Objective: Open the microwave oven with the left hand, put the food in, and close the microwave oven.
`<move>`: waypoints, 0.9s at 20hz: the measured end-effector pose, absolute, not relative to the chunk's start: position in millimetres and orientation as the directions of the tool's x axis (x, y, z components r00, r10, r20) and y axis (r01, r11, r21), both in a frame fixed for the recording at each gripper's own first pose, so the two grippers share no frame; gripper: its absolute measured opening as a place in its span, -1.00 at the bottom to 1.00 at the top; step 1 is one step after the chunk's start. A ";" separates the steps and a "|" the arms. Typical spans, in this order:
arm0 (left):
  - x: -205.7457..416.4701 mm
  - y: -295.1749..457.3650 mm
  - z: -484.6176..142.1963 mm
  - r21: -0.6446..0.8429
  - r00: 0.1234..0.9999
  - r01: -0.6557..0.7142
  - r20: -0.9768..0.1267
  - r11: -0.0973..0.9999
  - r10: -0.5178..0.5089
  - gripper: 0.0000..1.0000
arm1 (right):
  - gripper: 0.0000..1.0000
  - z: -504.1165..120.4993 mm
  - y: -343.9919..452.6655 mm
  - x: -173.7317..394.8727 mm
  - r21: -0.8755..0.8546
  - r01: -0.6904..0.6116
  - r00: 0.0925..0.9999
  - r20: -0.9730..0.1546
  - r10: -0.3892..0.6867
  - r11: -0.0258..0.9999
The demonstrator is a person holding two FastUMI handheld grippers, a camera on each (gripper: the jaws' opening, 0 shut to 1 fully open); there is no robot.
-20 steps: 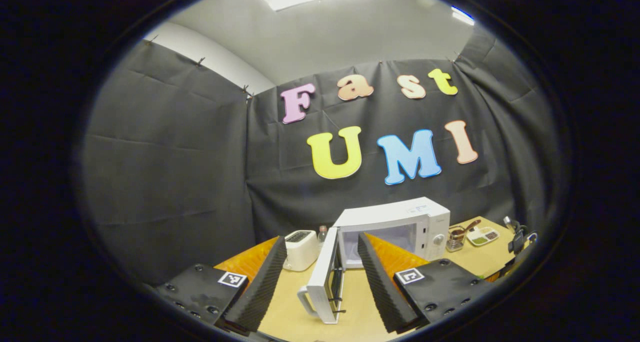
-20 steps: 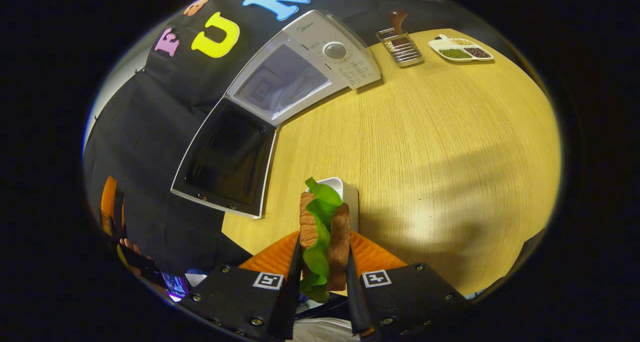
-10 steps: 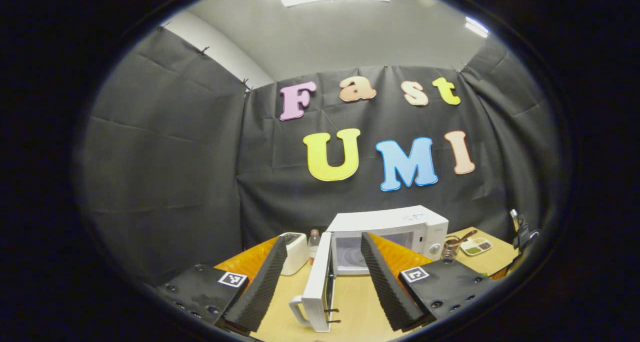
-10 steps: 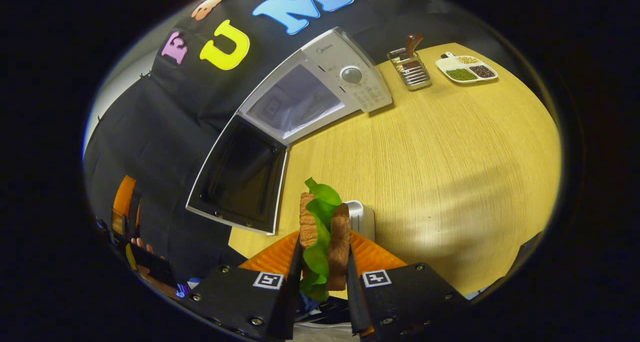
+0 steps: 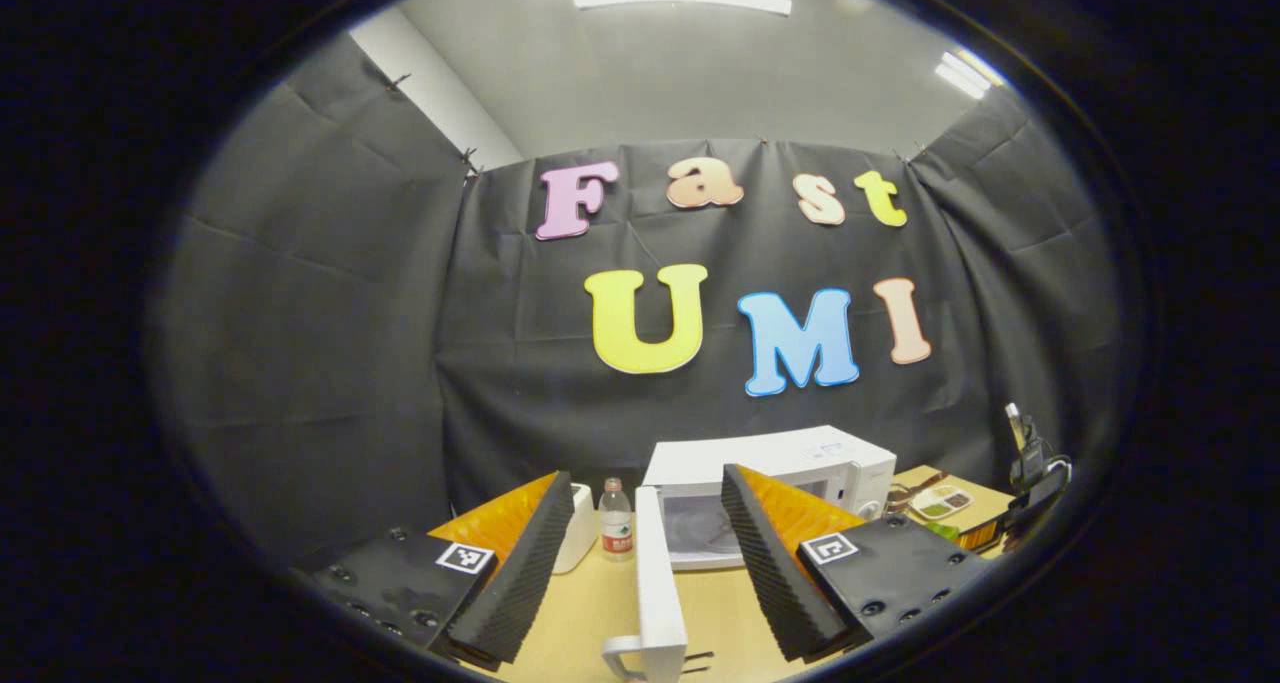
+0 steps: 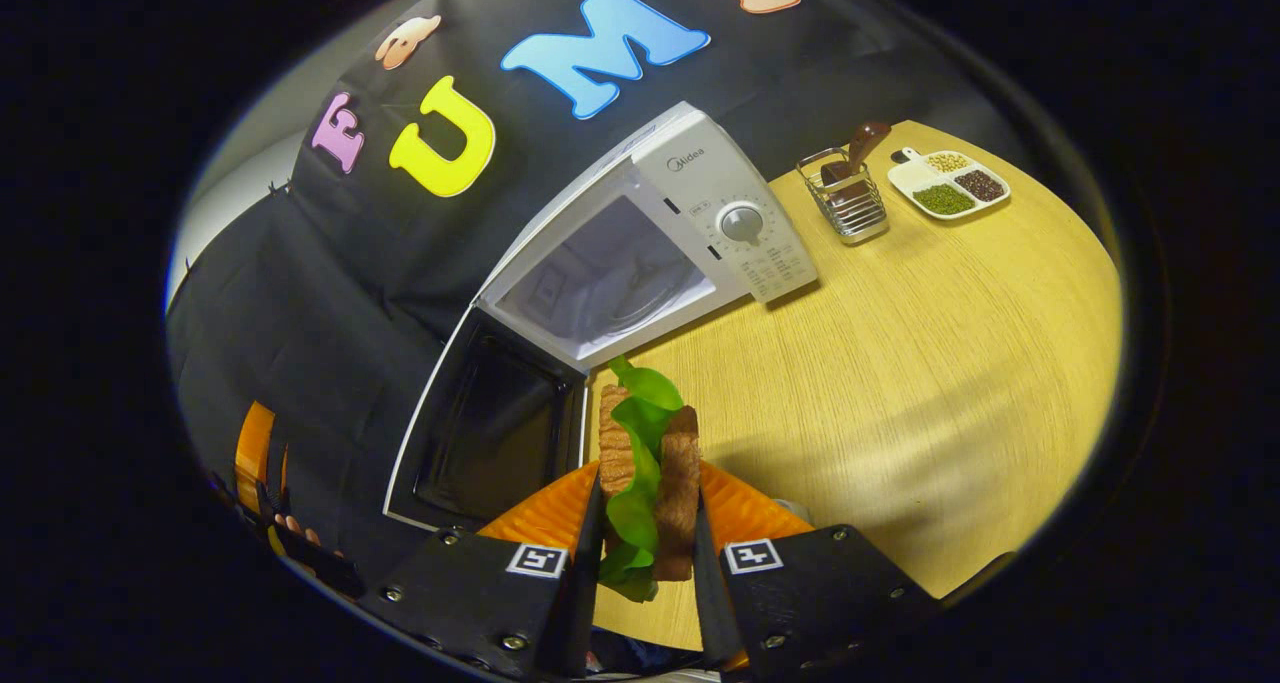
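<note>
The white microwave (image 6: 690, 213) stands at the back of the wooden table with its door (image 6: 490, 428) swung wide open to the left, showing the pale cavity (image 6: 600, 283). My right gripper (image 6: 645, 508) is shut on a sandwich (image 6: 648, 463) of two brown slices with green lettuce, held above the table just in front of the cavity. In the left gripper view the microwave (image 5: 790, 458) sits ahead and its door (image 5: 658, 588) stands edge-on between the fingers. My left gripper (image 5: 645, 533) is open, holding nothing, back from the door's handle (image 5: 625, 653).
A wire basket with a brown utensil (image 6: 848, 193) and a white divided dish of grains (image 6: 945, 185) sit right of the microwave. A white toaster (image 5: 578, 523) and a small bottle (image 5: 617, 533) stand left of it. The wooden table (image 6: 900, 363) is bare at right.
My right gripper has carried the sandwich forward toward the open microwave, leaving the white container behind. My left gripper has drawn back and swung left, so the door now appears edge-on.
</note>
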State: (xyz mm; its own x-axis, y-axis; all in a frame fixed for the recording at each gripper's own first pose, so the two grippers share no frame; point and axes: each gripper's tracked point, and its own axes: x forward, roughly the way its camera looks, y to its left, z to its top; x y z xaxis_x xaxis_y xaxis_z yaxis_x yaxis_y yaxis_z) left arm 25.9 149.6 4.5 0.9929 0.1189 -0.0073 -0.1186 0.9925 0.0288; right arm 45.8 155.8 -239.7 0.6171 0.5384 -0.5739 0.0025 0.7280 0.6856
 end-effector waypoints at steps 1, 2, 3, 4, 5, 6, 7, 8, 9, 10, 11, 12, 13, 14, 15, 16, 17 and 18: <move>28.1 155.3 3.0 0.024 0.993 -0.116 -0.007 0.993 0.116 1.00 | -0.14 -240.2 162.6 51.4 0.686 0.004 0.626 -0.570 0.533 0.728; 30.7 161.8 0.8 0.017 0.994 -0.113 -0.009 0.993 0.113 1.00 | -0.14 -240.1 168.7 57.0 0.683 0.003 0.635 -0.565 0.526 0.730; 33.2 167.4 -0.6 0.007 0.994 -0.109 -0.010 0.994 0.109 1.00 | -0.15 -239.3 175.8 63.6 0.680 0.001 0.647 -0.560 0.518 0.733; 36.0 171.7 -2.1 -0.001 0.995 -0.101 -0.009 0.995 0.101 0.92 | -0.15 -238.7 181.7 69.1 0.677 0.003 0.659 -0.555 0.508 0.736; 39.3 177.0 -3.2 -0.004 0.995 -0.094 -0.010 0.996 0.094 0.92 | -0.15 -237.9 189.5 74.4 0.677 0.005 0.671 -0.548 0.500 0.736; 41.9 182.5 -4.3 -0.003 0.996 -0.086 -0.010 0.996 0.086 0.92 | -0.14 -236.1 196.6 80.9 0.678 0.005 0.682 -0.540 0.493 0.735; 44.5 188.6 -4.0 0.001 0.997 -0.081 -0.009 0.997 0.081 0.92 | -0.14 -234.6 203.9 86.6 0.680 0.007 0.696 -0.530 0.484 0.734; 47.4 194.5 -4.0 0.002 0.997 -0.076 -0.007 0.997 0.076 0.92 | -0.14 -233.1 208.9 93.2 0.680 0.010 0.709 -0.521 0.474 0.733; 49.5 200.6 -3.8 -0.002 0.997 -0.072 -0.005 0.997 0.072 0.92 | -0.15 -232.9 214.2 100.7 0.679 0.016 0.724 -0.514 0.460 0.734; 51.0 204.6 -5.3 -0.007 0.998 -0.066 -0.006 0.998 0.066 0.92 | -0.14 -233.8 219.3 108.4 0.679 0.024 0.738 -0.508 0.445 0.734; 51.6 209.1 -7.5 -0.009 0.998 -0.061 -0.010 0.998 0.061 0.92 | -0.15 -233.4 226.4 116.4 0.681 0.029 0.748 -0.501 0.436 0.732; 53.7 213.4 -10.8 -0.005 0.998 -0.059 -0.014 0.998 0.059 0.92 | -0.15 -232.8 233.0 123.1 0.686 0.034 0.759 -0.491 0.428 0.727; 54.4 219.5 -13.0 0.004 0.998 -0.063 -0.018 0.998 0.063 0.92 | -0.15 -232.4 240.5 131.3 0.691 0.037 0.770 -0.480 0.420 0.722; 55.2 226.0 -14.0 0.013 0.997 -0.069 -0.020 0.998 0.069 0.92 | -0.15 -232.6 247.0 138.7 0.695 0.038 0.780 -0.469 0.413 0.718; 56.6 230.4 -14.3 0.015 0.997 -0.072 -0.023 0.997 0.072 0.92 | -0.15 -233.4 252.7 147.0 0.696 0.041 0.789 -0.463 0.405 0.717; 55.7 235.6 -15.3 0.016 0.997 -0.077 -0.026 0.997 0.077 0.92 | -0.15 -235.0 255.9 153.0 0.695 0.046 0.796 -0.459 0.394 0.718; 56.1 241.2 -16.8 0.017 0.996 -0.080 -0.028 0.997 0.081 0.88 | -0.15 -236.7 258.8 160.8 0.693 0.048 0.804 -0.454 0.384 0.719; 55.5 247.7 -18.8 0.020 0.996 -0.087 -0.032 0.996 0.087 0.85 | -0.15 -238.0 262.1 168.9 0.691 0.051 0.812 -0.449 0.373 0.721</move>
